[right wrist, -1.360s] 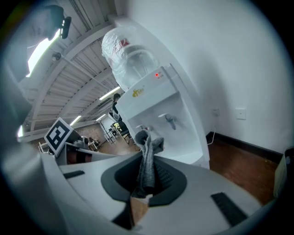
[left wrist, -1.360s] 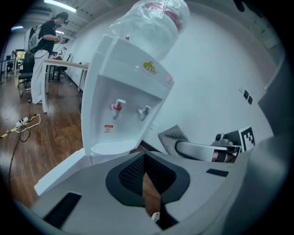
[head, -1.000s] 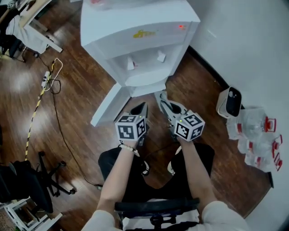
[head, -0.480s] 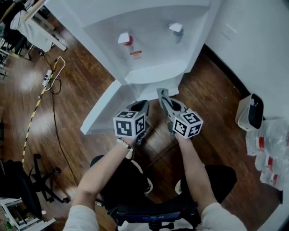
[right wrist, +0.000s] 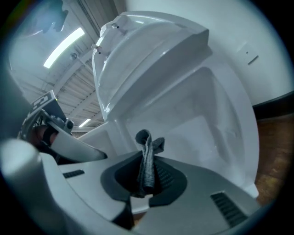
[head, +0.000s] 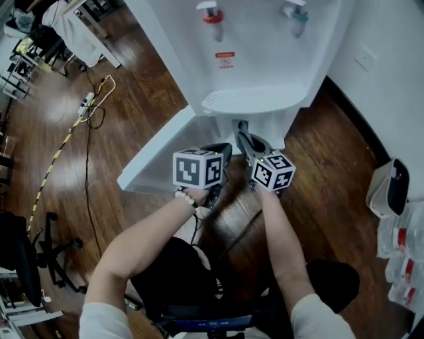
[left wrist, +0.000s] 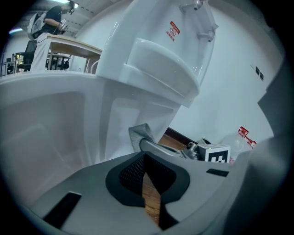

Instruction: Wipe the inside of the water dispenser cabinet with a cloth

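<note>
At the centre of the head view both grippers point up toward the foot of a tall white plastic water dispenser (head: 265, 59), which fills the top of the frame with a red tap (head: 212, 14) and a blue tap (head: 295, 10) above a rounded white drip shelf (head: 255, 101). Just under that shelf, the right gripper (head: 237, 127) is clenched on a dark grey ribbed cloth (right wrist: 147, 160). In the right gripper view the cloth stands pinched upright between the pads, and its folded tip pokes out toward the pale, hollow inside of the cabinet (right wrist: 202, 124) in the middle of that frame. Just beside it on the left, the left gripper (head: 222, 148) has its jaws drawn together on nothing; only a thin slit between them shows the brown wooden floor (head: 132, 112). The flat white cabinet door (head: 159, 155) hangs open toward the lower left. In the left gripper view the cloth shows as a grey fold at centre, below the shelf.
</note>
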{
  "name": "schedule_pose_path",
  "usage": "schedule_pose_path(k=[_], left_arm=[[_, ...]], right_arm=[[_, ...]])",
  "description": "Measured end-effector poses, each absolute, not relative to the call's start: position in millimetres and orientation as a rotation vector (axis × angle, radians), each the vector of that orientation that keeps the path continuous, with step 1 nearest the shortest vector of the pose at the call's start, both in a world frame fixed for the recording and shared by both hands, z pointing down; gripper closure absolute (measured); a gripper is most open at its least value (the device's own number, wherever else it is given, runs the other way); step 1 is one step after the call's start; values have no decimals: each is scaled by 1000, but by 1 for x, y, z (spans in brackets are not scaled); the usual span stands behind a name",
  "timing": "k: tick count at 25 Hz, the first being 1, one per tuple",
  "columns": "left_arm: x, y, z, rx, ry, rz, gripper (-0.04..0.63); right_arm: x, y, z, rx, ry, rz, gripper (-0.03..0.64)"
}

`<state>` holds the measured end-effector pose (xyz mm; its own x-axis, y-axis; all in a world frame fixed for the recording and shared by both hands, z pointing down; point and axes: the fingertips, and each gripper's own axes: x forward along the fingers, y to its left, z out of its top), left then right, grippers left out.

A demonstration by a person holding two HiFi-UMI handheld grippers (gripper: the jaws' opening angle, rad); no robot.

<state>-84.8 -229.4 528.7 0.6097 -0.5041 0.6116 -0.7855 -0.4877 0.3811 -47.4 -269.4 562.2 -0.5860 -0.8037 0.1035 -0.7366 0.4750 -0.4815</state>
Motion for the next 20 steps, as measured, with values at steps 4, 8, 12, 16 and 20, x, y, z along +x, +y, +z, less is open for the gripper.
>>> schedule_pose_path(k=[4,8,12,16,20], left_arm=[[-83,-232,519,2186,-1040,536,598],[-82,-234,515,2199,-1056,563,598],[-79,-237,511,2168,-1063,537,598],[-86,-245,512,2164,-1113,562,598],[-99,-251,519,2140,-1145,593,598]], right_arm=[[-64,-294,561,-1321,2571,-687,584],[-76,-309,558,-1261,2551,-665,584],[-79,-323,545,-1215,2497,-653,584],[-92,-329,528,-1168,2519,-570,584],[-99,-330,511,-1111,2557,-466,583]])
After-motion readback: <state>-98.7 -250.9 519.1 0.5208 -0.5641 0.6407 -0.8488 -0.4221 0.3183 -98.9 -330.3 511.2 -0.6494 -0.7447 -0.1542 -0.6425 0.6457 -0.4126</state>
